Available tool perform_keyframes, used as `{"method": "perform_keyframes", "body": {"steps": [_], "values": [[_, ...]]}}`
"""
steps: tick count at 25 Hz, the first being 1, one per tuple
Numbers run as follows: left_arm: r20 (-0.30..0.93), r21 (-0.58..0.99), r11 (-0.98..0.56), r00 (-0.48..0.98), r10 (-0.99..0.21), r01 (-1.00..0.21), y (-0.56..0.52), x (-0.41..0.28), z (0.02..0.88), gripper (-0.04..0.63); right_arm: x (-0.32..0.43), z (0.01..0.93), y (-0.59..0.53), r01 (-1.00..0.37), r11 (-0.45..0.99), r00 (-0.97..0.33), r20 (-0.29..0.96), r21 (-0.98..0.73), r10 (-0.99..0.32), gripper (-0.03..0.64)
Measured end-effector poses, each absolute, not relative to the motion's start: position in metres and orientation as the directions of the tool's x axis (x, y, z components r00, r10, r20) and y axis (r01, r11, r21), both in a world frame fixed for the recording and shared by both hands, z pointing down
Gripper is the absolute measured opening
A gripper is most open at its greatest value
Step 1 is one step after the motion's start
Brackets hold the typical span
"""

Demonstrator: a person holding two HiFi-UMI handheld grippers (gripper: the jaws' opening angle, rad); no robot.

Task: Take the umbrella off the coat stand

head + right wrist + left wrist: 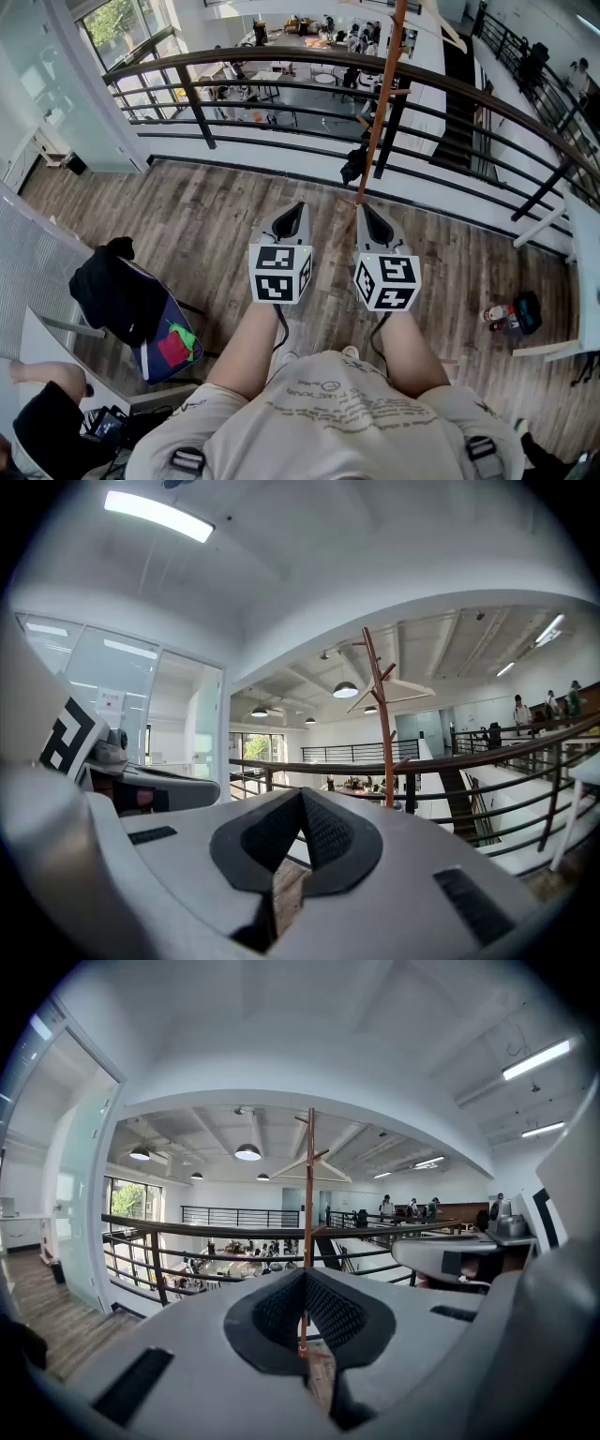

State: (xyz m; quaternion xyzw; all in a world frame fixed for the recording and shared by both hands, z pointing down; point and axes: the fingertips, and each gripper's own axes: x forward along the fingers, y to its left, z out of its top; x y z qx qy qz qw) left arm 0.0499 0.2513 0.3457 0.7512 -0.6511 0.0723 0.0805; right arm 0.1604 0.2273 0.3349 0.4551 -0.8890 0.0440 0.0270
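In the head view, both tools are held side by side at the centre of the frame, level and pointing forward at the coat stand. This looks like a ready pose before any reach. The left gripper and right gripper each taper to a closed tip and carry nothing. The stand's pole rises from just above the right gripper's tip to the top edge, in front of the railing. A dark bundle hanging low on the pole, above and between the two tips, is probably the folded umbrella; neither tool touches it.

In the left gripper view, the left gripper has its jaws together with nothing between them. The coat stand stands dead centre above them. The umbrella cannot be made out here and may be behind the jaws.

In the right gripper view, the right gripper also has its jaws together and is empty. The coat stand stands right of centre, so I judge this hand needs to swing inward and up to reach the bundle.
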Motion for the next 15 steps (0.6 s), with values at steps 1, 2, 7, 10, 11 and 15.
{"method": "perform_keyframes", "body": {"steps": [1, 2, 7, 10, 11, 15], "values": [[0.213, 0.026, -0.136, 0.138, -0.967, -0.99, 0.249, 0.054, 0.344, 0.005, 0.165, 0.333, 0.225, -0.81, 0.585, -0.587, 0.087, -0.054, -0.805, 0.002], [0.212, 0.025, -0.133, 0.135, -0.968, -0.991, 0.246, 0.059, 0.343, 0.005, 0.169, 0.332, 0.223, -0.807, 0.587, -0.59, 0.086, -0.055, -0.803, 0.002], [0.22, 0.023, -0.122, 0.124, -0.968, -0.992, 0.234, 0.086, 0.347, 0.005, 0.192, 0.337, 0.209, -0.801, 0.595, -0.598, 0.099, -0.064, -0.795, 0.002], [0.223, 0.03, -0.122, 0.125, -0.967, -0.992, 0.222, 0.103, 0.351, 0.005, 0.208, 0.34, 0.199, -0.797, 0.601, -0.604, 0.098, -0.067, -0.791, 0.003], [0.222, 0.031, -0.119, 0.123, -0.967, -0.992, 0.218, 0.11, 0.351, 0.005, 0.213, 0.341, 0.196, -0.794, 0.604, -0.608, 0.095, -0.068, -0.789, 0.002], [0.214, 0.036, -0.1, 0.106, -0.971, -0.994, 0.2, 0.135, 0.354, 0.005, 0.235, 0.345, 0.18, -0.779, 0.624, -0.627, 0.095, -0.068, -0.773, 0.003]]}}
